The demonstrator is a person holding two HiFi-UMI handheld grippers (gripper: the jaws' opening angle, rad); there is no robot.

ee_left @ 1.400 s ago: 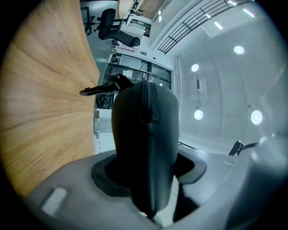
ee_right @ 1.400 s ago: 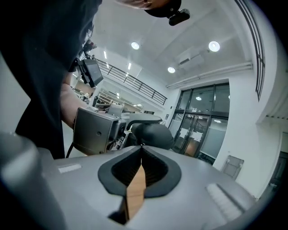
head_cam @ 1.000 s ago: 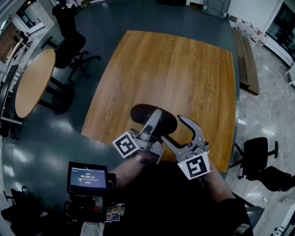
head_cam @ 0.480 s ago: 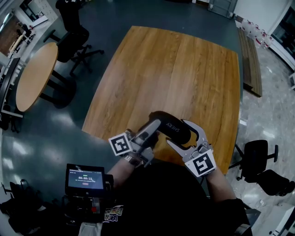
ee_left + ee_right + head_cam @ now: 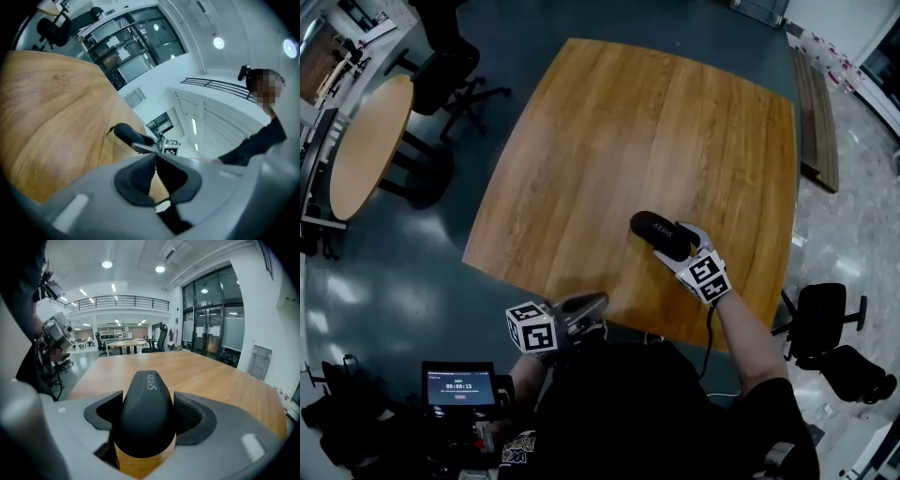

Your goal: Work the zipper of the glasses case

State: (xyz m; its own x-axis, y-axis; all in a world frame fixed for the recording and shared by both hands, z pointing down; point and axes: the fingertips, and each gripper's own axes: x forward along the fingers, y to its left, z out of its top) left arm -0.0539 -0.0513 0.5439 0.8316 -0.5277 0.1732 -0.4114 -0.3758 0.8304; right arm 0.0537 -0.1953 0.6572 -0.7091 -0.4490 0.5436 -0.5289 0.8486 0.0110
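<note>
The black glasses case (image 5: 654, 230) lies on the wooden table (image 5: 609, 141) near its right front part. My right gripper (image 5: 680, 246) is shut on the case's near end, one pad on each side; in the right gripper view the case (image 5: 146, 418) fills the gap of the right gripper (image 5: 146, 395). My left gripper (image 5: 598, 302) hovers at the table's front edge, well apart from the case. Its jaws have just closed, with nothing between them. From the left gripper (image 5: 155, 155) the case (image 5: 127, 134) shows farther along the table, a small pull tab at its far end.
A round table (image 5: 366, 150) and office chairs (image 5: 455, 70) stand to the left on the dark floor. Another chair (image 5: 825, 319) is at the right front. A small screen (image 5: 459, 386) sits low on the left, near my body.
Both hands came down. The case went from held up in front of me to the table, carried by the right gripper. The left gripper let go, drew back toward the table's edge and shut.
</note>
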